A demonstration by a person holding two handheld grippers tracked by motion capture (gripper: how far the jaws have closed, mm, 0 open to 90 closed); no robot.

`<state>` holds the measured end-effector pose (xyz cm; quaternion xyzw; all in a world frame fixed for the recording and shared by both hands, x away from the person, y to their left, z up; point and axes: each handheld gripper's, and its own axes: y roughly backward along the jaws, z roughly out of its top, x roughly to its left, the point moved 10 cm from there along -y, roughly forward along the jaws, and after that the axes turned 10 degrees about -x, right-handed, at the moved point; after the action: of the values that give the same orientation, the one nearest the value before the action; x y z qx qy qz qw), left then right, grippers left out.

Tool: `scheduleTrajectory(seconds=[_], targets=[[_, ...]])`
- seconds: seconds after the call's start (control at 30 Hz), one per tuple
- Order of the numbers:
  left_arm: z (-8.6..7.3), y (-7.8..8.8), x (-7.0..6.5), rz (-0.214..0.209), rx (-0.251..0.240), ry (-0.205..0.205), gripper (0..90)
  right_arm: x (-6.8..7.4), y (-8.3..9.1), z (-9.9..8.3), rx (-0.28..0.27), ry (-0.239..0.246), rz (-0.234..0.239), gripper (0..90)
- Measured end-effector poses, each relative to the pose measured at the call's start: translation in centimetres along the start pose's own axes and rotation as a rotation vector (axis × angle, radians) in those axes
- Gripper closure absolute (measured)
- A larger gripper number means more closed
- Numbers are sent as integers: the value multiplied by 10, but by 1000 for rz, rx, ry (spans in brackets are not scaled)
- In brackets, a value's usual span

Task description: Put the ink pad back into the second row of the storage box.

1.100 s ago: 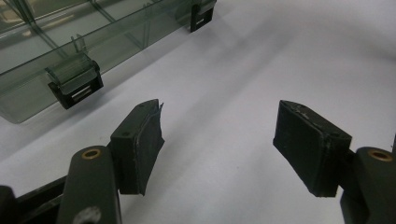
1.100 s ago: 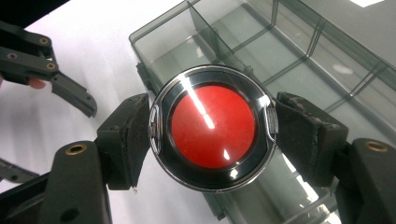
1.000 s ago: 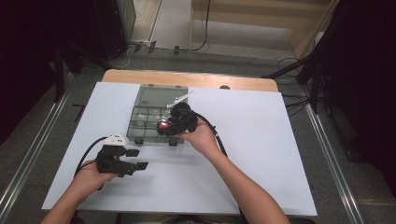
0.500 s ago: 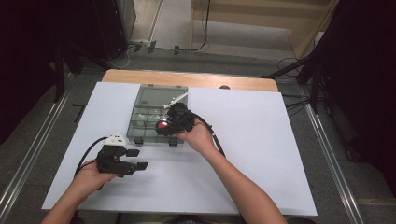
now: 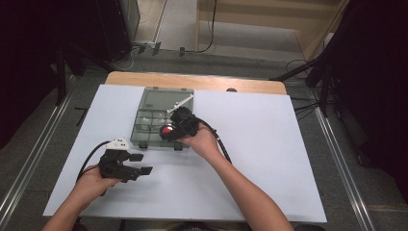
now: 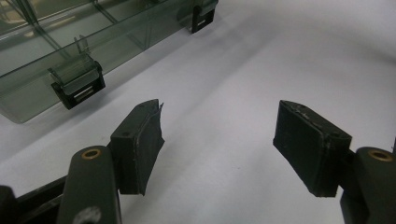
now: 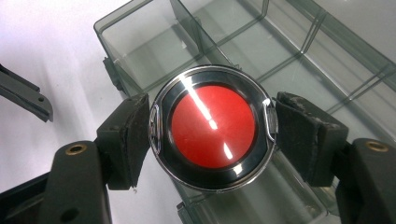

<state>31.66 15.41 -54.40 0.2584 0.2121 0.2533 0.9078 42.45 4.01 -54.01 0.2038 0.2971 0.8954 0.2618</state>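
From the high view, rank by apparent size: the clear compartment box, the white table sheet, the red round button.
1. White table sheet
2. Clear compartment box
3. Red round button, gripped in the right claw over the box

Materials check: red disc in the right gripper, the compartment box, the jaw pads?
Red disc: glossy red face, likely plastic, inside a mirror-bright ring, chrome-look; sharp glare streaks.
Compartment box: smoky clear plastic; table shows through the walls.
Jaw pads: matte black, probably rubber or foam; edges look frayed.
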Motion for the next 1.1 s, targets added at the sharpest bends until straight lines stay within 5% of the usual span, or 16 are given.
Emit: scheduleTrajectory(seconds=[0.23, 0.33, 0.73, 1.1], targets=[[0, 0, 1, 1, -2, 2, 319, 0, -1, -1, 8, 53, -21, 281], [1, 1, 1, 2, -4, 4, 319, 2, 2, 3, -24, 28, 8, 223], [3, 5, 4, 8, -14, 21, 319, 4, 19, 11, -92, -7, 54, 223], [12, 10, 14, 37, -17, 52, 319, -10, 38, 5, -111, -36, 39, 227]])
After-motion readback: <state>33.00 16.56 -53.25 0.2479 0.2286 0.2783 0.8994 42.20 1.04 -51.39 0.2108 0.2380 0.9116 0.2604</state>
